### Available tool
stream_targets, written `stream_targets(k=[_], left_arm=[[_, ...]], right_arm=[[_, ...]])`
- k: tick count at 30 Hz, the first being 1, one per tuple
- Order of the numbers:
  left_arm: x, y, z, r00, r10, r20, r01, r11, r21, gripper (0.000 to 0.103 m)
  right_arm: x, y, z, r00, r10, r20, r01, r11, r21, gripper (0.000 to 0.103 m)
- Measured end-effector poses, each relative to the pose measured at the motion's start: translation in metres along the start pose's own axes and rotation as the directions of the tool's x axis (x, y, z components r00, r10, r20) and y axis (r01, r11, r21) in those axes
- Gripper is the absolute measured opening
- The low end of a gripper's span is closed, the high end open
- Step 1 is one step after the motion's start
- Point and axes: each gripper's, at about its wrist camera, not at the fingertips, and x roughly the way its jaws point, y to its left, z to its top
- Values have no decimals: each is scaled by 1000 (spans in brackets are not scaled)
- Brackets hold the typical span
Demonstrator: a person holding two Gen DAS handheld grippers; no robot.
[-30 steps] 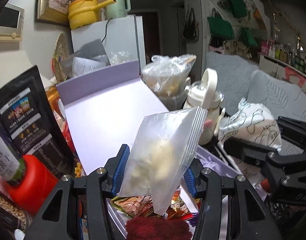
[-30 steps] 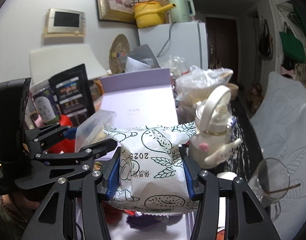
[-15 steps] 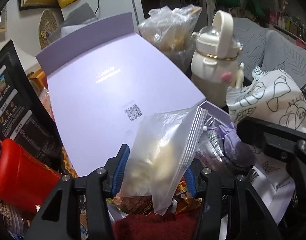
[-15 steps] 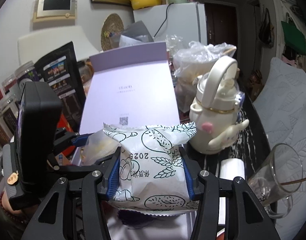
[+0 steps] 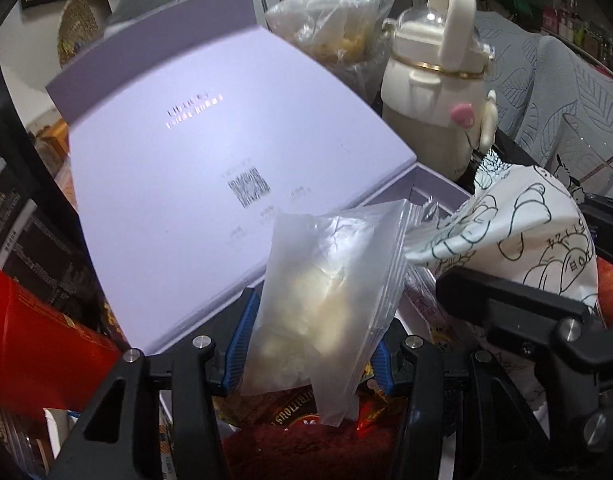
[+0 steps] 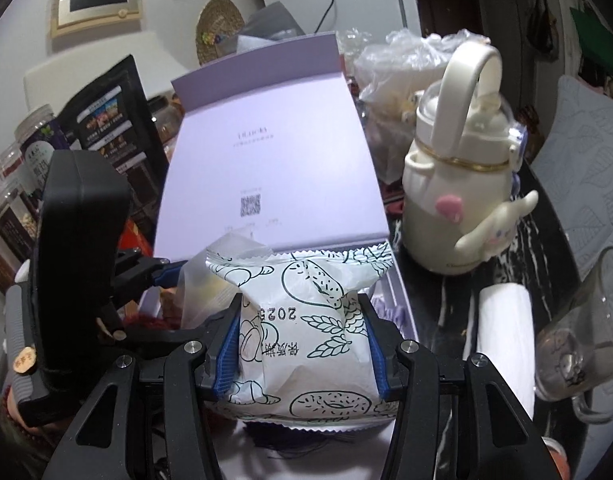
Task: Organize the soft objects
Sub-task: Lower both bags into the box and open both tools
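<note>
Room: cluttered table (image 6: 554, 280) with dark marbled top, fridge (image 6: 358, 4) and sofa behind; we take the open lilac box as our landmark.
Box: one lilac box (image 5: 430, 184), its lid (image 5: 210, 152) standing up at the far side; against a second ago the lid fills far more of both views, so we have dropped both hands toward the box.
Meaning: we judge the two packets are about to be lowered into the box, neither one released yet.
Bottle: one cream bottle (image 6: 462, 184) with a loop handle, just right of the box.
Plastic bag: one crinkled clear bag (image 5: 338, 12) of food behind the box's right corner.
Glass: one glass cup (image 6: 582, 344), well right of the box.
Printed packet: one white packet (image 6: 306, 328) with line drawings, over the near right part of the box, pinched by our right gripper (image 6: 302, 344), blue pads pressing its sides.
Zip bag: one clear zip bag (image 5: 326, 296) with pale contents, over the near left part of the box, clamped in our left gripper (image 5: 310, 344).
Below: red fuzzy thing (image 5: 306, 448) and snack wrappers under the zip bag; number unclear.
Count held: two soft packets, one per gripper.
</note>
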Motion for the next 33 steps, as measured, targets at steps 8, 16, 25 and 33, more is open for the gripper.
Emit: stream_targets(k=[8, 16, 25, 33], left_arm=[[12, 2, 2, 998, 8, -54, -8, 1000, 10, 51], [11, -8, 4, 997, 20, -72, -19, 1000, 9, 54], [-2, -3, 6, 998, 5, -60, -6, 1000, -23, 60], [-19, -4, 7, 998, 60, -18, -60, 998, -13, 80]], right_arm=[[13, -4, -3, 999, -19, -42, 19, 1000, 8, 52], [17, -9, -5, 998, 2, -67, 0, 1000, 21, 53], [4, -8, -2, 998, -26, -53, 27, 999, 21, 67], [-3, -13, -5, 998, -31, -47, 34, 998, 54, 67]])
